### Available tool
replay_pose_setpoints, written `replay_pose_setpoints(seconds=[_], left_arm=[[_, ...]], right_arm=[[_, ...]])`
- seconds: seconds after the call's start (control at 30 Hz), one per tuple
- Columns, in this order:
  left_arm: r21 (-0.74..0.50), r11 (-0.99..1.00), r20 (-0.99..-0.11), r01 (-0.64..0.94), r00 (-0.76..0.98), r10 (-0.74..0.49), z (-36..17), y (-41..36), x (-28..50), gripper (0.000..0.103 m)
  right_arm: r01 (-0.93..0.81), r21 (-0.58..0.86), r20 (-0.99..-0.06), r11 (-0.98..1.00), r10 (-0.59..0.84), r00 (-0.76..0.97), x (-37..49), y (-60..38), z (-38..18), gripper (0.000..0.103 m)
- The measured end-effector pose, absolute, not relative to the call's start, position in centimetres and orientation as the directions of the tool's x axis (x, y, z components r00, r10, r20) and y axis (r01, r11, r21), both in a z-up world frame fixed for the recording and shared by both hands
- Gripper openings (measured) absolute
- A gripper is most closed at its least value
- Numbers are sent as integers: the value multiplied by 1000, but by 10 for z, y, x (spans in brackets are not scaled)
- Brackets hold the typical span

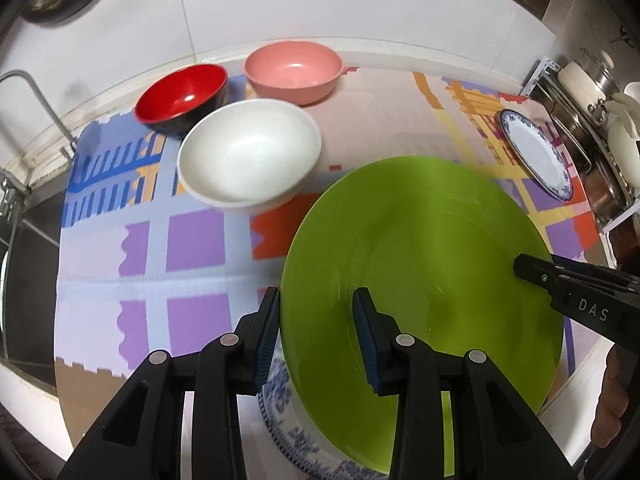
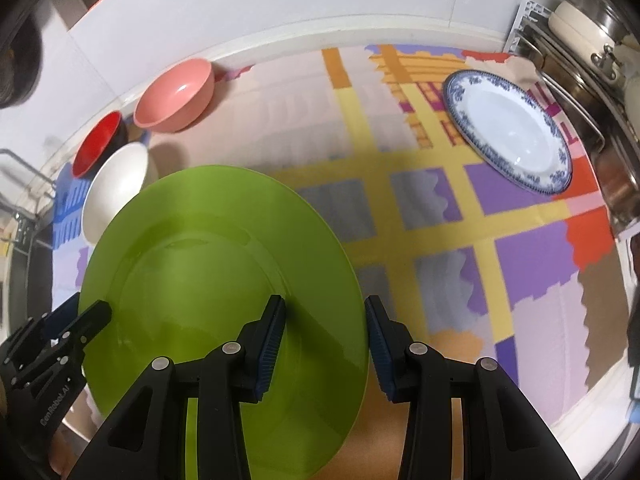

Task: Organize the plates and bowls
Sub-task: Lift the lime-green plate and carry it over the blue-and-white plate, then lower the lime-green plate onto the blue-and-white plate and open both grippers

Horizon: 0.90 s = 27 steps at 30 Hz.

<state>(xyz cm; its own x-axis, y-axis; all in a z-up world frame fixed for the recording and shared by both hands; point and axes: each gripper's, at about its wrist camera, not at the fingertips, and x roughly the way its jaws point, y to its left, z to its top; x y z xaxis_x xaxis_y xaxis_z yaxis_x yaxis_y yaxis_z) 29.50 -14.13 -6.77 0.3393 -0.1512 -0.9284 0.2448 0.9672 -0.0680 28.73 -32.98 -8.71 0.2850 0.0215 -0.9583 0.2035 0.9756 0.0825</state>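
A large green plate lies on top of a blue-patterned plate at the near edge of the mat. My left gripper is open, its jaws astride the green plate's left rim. My right gripper is open, astride the green plate's right rim. A second blue-rimmed white plate lies at the far right. A white bowl, a red bowl and a pink bowl stand together at the far left.
A colourful patterned mat covers the counter. A sink and tap lie to the left. A rack with pots and lids stands at the right. A tiled wall runs behind.
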Motion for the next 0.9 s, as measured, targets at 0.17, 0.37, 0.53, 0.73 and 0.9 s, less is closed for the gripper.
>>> replay_pose_setpoints(seconds=[0.17, 0.37, 0.53, 0.73, 0.9], left_arm=[[-60, 970, -934, 237, 330, -139, -74, -132, 282, 36], [-55, 972, -945, 229, 302, -125, -84, -123, 272, 36], [-42, 974, -952, 224, 288, -107, -92, -118, 266, 36], [-40, 975, -961, 219, 260, -98, -101, -113, 263, 36], [-35, 976, -965, 217, 246, -89, -106, -112, 263, 36]], right_arm=[[200, 87, -961, 976, 29, 276, 272, -318, -93, 42], [197, 93, -967, 976, 41, 253, 259, -307, -103, 42], [191, 94, -971, 977, 48, 233, 250, -299, -111, 42], [181, 94, -977, 979, 56, 208, 245, -293, -121, 42], [174, 92, -980, 980, 59, 188, 245, -290, -128, 42]])
